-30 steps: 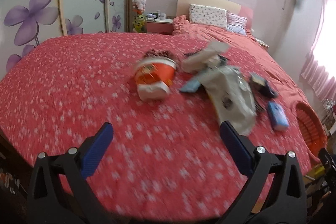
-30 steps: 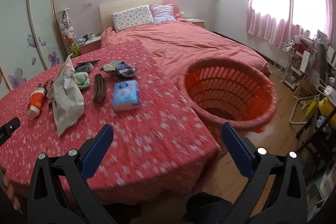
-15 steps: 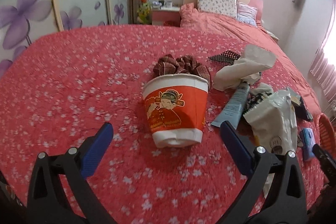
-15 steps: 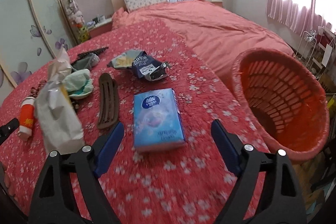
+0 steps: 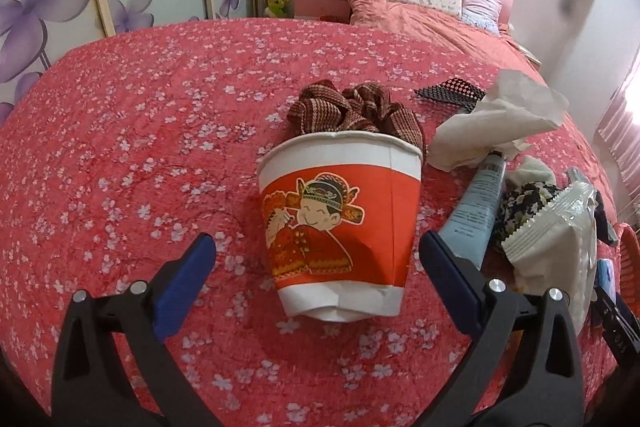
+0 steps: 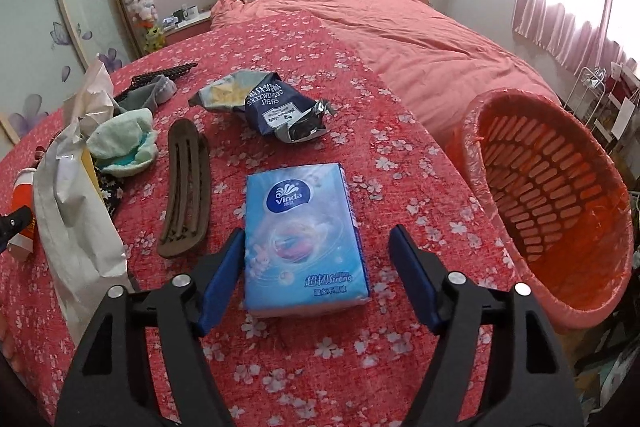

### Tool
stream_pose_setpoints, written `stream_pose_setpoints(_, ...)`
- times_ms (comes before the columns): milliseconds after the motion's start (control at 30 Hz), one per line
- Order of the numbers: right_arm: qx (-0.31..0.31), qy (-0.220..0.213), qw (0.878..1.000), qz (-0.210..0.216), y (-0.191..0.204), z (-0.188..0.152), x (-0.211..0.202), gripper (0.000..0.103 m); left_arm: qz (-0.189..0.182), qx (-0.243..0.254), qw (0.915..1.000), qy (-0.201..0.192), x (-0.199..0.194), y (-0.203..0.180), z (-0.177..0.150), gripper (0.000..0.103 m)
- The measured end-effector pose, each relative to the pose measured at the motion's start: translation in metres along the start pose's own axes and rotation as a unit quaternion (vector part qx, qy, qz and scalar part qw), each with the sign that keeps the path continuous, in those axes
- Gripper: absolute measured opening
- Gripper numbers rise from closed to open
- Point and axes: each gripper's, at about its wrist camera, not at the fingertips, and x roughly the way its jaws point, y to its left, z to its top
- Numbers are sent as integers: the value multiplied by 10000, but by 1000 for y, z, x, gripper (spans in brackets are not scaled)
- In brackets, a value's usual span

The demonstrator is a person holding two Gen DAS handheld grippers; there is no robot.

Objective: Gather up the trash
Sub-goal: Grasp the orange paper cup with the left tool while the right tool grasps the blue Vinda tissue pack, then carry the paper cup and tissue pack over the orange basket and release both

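Observation:
A red and white paper cup [image 5: 340, 223] lies on its side on the red flowered bedspread [image 5: 140, 147]. My left gripper [image 5: 316, 259] is open, its blue pads either side of the cup's base, not touching it. A blue Vinda tissue pack [image 6: 304, 235] lies flat. My right gripper [image 6: 318, 259] is open, with its pads flanking the pack's near end. An orange basket [image 6: 560, 187] stands at the bed's right edge. A dark blue snack bag [image 6: 276, 107] lies beyond the pack.
A brown scrunchie [image 5: 356, 111], crumpled paper [image 5: 496, 123], a blue tube [image 5: 476, 207] and a white wrapper [image 5: 560, 235] lie right of the cup. A brown hair clip [image 6: 184, 187], a green cloth [image 6: 124, 143] and a white bag [image 6: 76, 219] lie left of the pack.
Both grippers have moved forward and down. The left one has closed in on the cup; the right one has come up around the near end of the tissue pack.

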Motion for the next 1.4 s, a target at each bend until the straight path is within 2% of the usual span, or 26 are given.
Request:
stream_pose_setpoints(133,-20,-12,10000,-27,-2,1,2,70,-92,-11,10000,30,10,-2,3,98)
stream_pose_setpoints(200,-82,-33,10000,-37,0,1,2,66,-206,-48,9998,39,12,-1,3,92)
stream_pose_setpoints(267,-133,-57,9999,-43,1,1,1,58,-289,-65,9995,67,13,-1,3,81)
stream_pose_setpoints(333,-142,-66,9999,-43,1,1,1,55,-380,-61,9992,99,14,-1,2,76)
stream_pose_setpoints(700,-88,-115,9998,153,-4,-2,-8,53,-458,-29,9989,-81,-2,4,-5,75)
stream_pose_setpoints(967,-28,-313,9991,299,-11,-3,-26,53,-529,31,9981,-321,-31,4,-11,75)
stream_pose_setpoints(1400,128,-872,9956,315,-32,0,-70,53,-1017,439,9918,-630,-94,-40,-18,75)
